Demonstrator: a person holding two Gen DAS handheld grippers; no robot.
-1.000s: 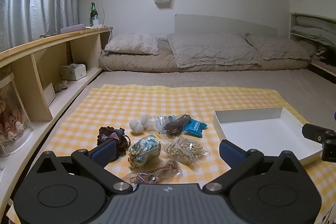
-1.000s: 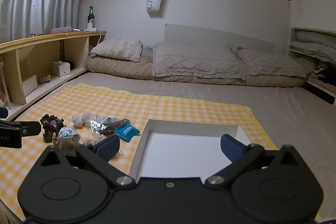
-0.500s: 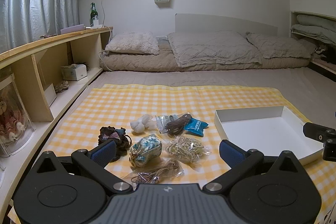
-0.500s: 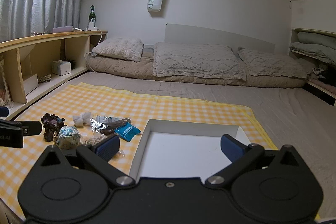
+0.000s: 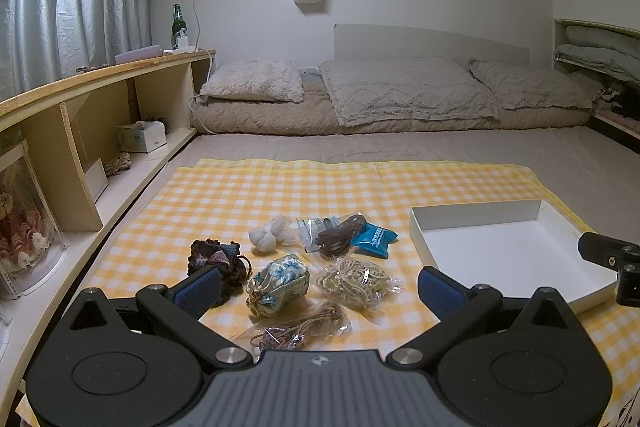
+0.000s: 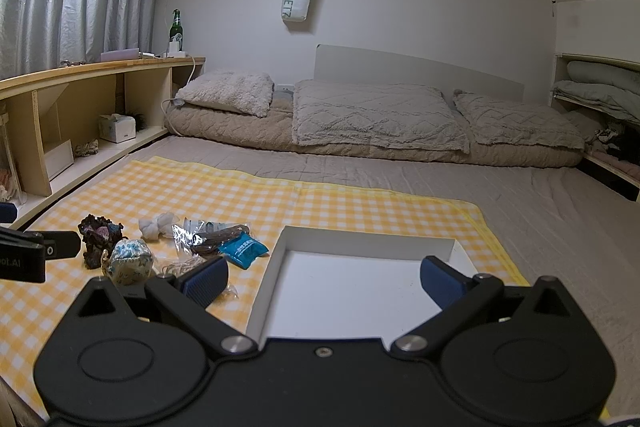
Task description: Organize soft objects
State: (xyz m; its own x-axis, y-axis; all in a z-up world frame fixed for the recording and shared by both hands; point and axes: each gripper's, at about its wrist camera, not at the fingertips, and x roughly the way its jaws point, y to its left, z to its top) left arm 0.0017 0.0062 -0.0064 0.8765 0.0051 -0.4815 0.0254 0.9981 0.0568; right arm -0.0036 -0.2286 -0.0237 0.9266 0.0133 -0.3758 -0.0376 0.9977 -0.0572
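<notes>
Several soft items lie on a yellow checked cloth [image 5: 320,195]: a dark crocheted bundle [image 5: 216,261], a floral pouch [image 5: 278,283], a white ball pair [image 5: 270,237], a bag of brown cord [image 5: 338,237], a blue packet [image 5: 374,239], a bag of rubber bands [image 5: 356,281] and a bag of tan cord [image 5: 300,323]. An empty white box [image 5: 512,255] sits to their right. My left gripper [image 5: 320,287] is open above the items. My right gripper [image 6: 324,281] is open over the white box [image 6: 360,291].
A wooden shelf unit [image 5: 80,131] with a tissue box runs along the left. A mattress with pillows [image 5: 400,99] lies at the back. Grey bedding covers the floor beyond the cloth. Folded bedding sits on a shelf at right [image 6: 600,91].
Both grippers stay open and hardly move. The views shift slightly; no item has moved.
</notes>
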